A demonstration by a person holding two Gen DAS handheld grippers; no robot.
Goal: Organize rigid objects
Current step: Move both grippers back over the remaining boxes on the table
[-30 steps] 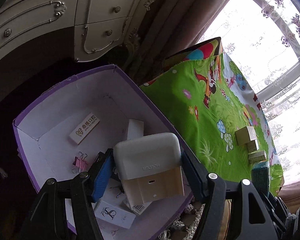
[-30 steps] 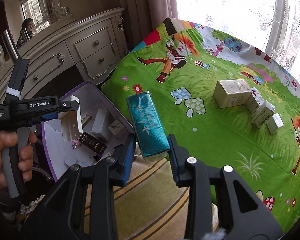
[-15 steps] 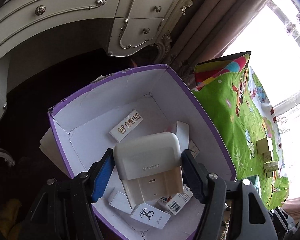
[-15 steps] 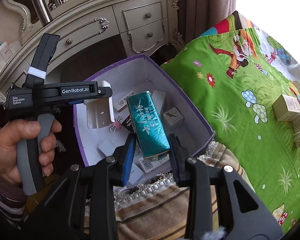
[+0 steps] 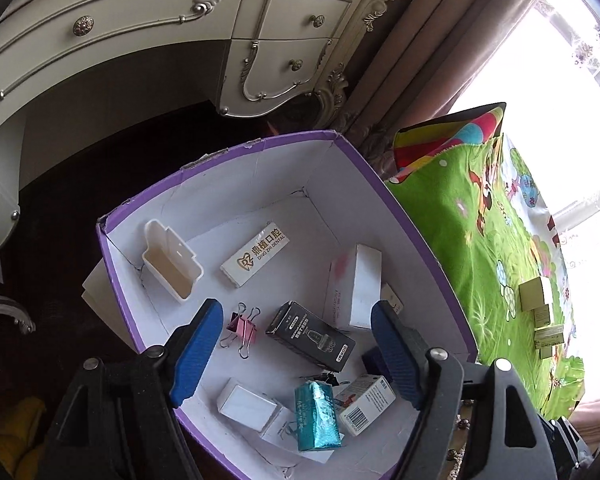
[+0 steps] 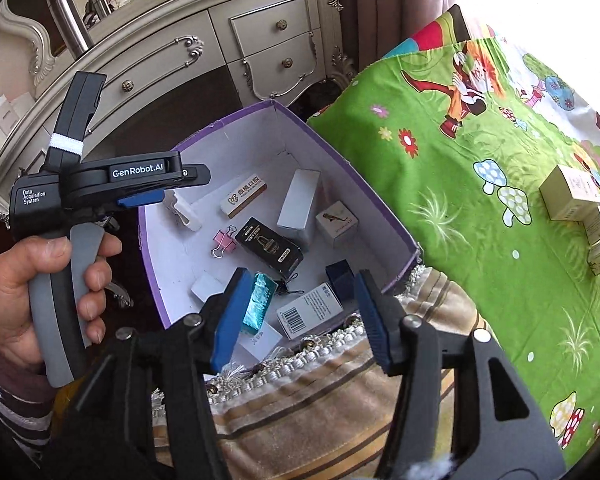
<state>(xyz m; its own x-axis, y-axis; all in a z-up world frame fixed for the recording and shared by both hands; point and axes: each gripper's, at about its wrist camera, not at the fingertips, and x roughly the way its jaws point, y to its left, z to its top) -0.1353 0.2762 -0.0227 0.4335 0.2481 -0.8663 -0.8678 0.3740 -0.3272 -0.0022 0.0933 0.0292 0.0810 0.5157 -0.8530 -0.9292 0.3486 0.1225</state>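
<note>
A purple box with white inside (image 5: 396, 196) (image 6: 324, 140) stands beside the green bed. My left gripper (image 5: 296, 350) is open and empty above it. The white plastic holder (image 5: 172, 266) (image 6: 184, 216) lies in the box's far left corner. My right gripper (image 6: 300, 314) is open and empty over the box's near edge. The shiny teal packet (image 5: 314, 416) (image 6: 258, 304) lies in the box among small cartons, next to the right gripper's left finger. My left gripper's body (image 6: 100, 184) shows in the right wrist view, held by a hand.
In the box lie a black carton (image 5: 310, 336), a pink binder clip (image 5: 240, 328), a white label box (image 5: 256, 254) and several white cartons. Several small cream boxes (image 6: 572, 192) sit on the green cartoon bedspread (image 6: 480, 200). A white dresser (image 5: 180, 40) stands behind. A fringed striped cloth (image 6: 320, 392) lies below.
Both grippers opened. The white holder dropped from my left gripper into the box's far corner. The teal packet dropped from my right gripper into the box's near side.
</note>
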